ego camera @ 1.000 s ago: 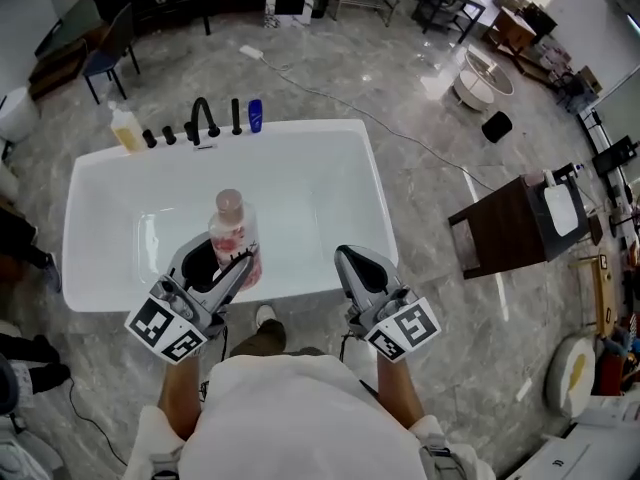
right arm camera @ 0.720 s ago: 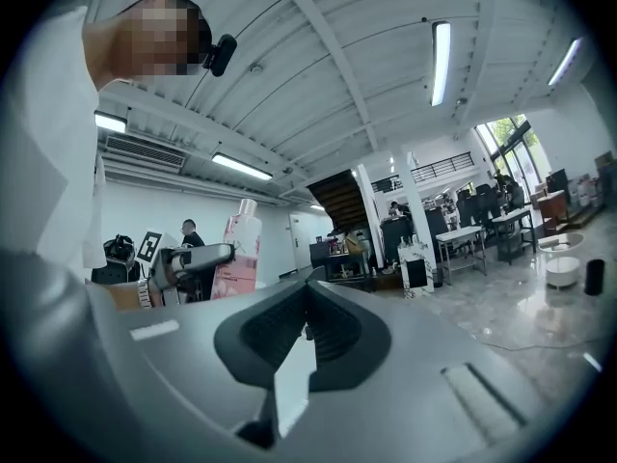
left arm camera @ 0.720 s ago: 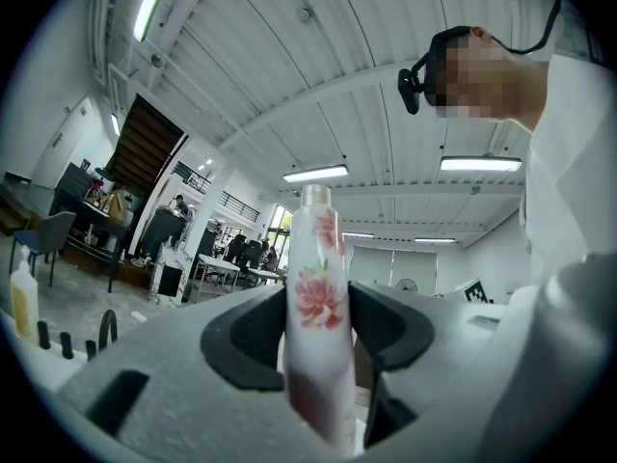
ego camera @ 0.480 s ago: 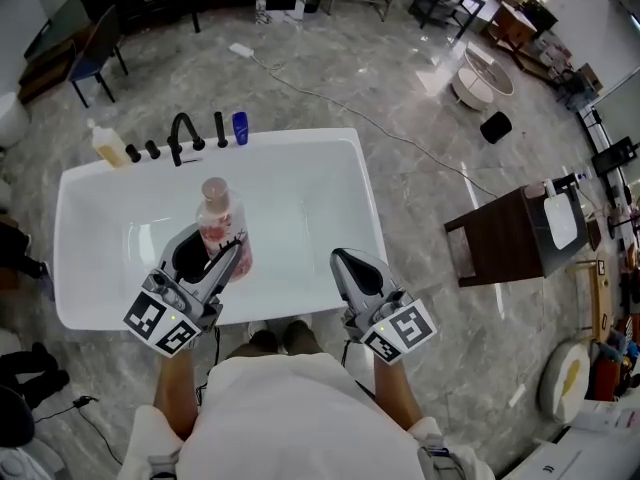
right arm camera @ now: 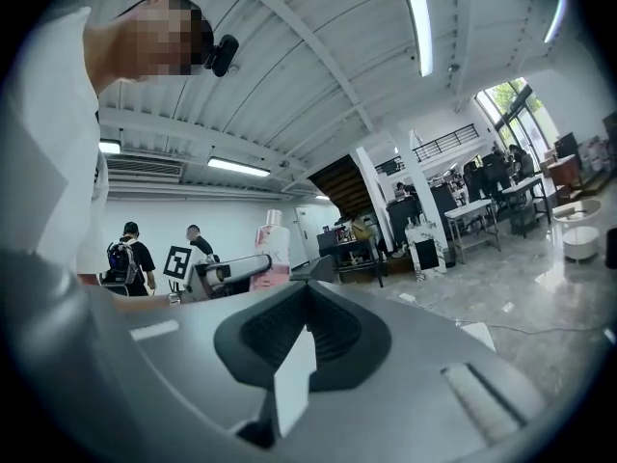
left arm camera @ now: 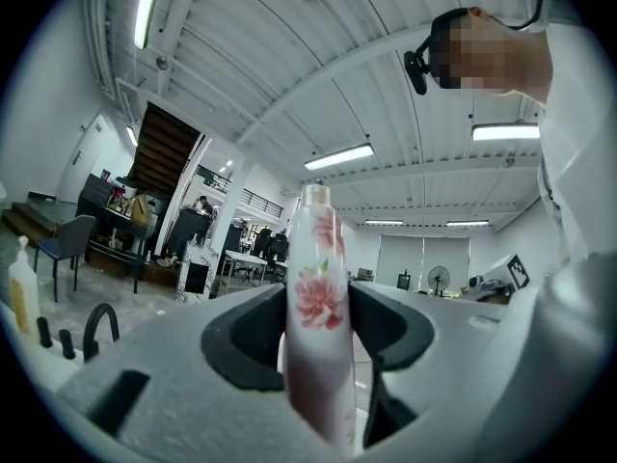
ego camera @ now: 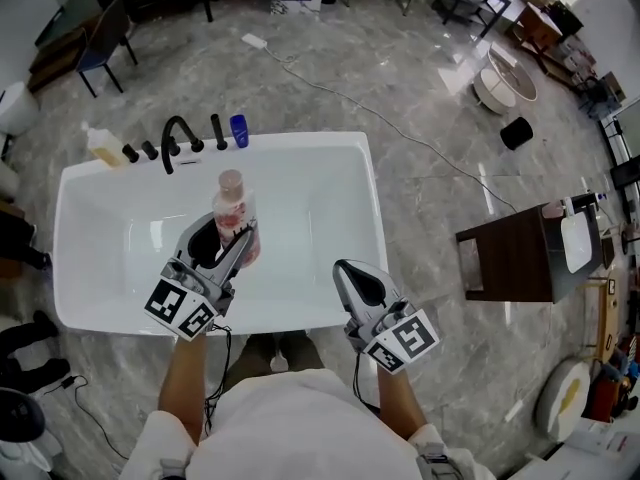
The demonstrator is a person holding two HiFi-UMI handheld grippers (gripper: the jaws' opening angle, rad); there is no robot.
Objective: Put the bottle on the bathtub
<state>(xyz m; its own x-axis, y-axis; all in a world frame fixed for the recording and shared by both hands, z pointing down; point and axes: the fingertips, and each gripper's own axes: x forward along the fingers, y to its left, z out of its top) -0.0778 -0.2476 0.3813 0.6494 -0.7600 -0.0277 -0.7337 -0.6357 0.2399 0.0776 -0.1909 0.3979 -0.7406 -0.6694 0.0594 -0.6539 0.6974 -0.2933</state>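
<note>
While you are holding the bottle (ego camera: 233, 216) upright in the left gripper (ego camera: 238, 246), its jaws pinching the lower body with the cap standing clear above them, the bottle is hanging over the white hollow of the bathtub (ego camera: 372, 208) rather than over any ledge. Letting go here is risking a drop onto the tub's sloping floor, where the bottle would likely tip and roll. The rim looks narrow along the near and side edges. The broadest flat part appears to be the far ledge, where the black faucet (ego camera: 178, 134), a yellow bottle (ego camera: 101, 146) and a small blue bottle (ego camera: 238, 129) are standing close together, so you are risking knocking one over if you are reaching in without leaving room. Your bottle looks tall and smooth, so a tilted set-down is inviting a topple. The right gripper (ego camera: 347, 271), its jaws pressed together on nothing, is hovering over the near rim and could bump it.
</note>
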